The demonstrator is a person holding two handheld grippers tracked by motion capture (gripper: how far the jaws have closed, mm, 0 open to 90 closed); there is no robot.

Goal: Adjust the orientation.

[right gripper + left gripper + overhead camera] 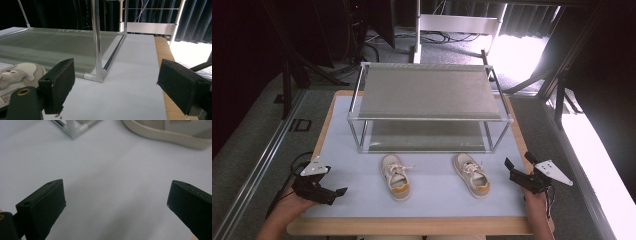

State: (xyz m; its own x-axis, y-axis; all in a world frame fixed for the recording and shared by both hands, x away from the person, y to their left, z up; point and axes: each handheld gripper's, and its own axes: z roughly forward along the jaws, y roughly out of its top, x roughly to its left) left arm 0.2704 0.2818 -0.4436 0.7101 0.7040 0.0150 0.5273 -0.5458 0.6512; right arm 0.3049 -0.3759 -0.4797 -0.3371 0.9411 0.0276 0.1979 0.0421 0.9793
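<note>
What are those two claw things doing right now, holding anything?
Left gripper: open, holding nothing.
Right gripper: open, holding nothing.

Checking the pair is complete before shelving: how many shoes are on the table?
2. The left shoe lies in front of the rack, left of centre; the right shoe lies right of centre, nearer the right gripper. Both rack shelves look empty.

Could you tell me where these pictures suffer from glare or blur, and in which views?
High view: daylight at the right edge and top centre blows out to white, while the shoe rack and both shoes stay legible. Left gripper view: the shoe and rack corner are soft. Right gripper view: the floor past the table's edge is blown out.
</note>
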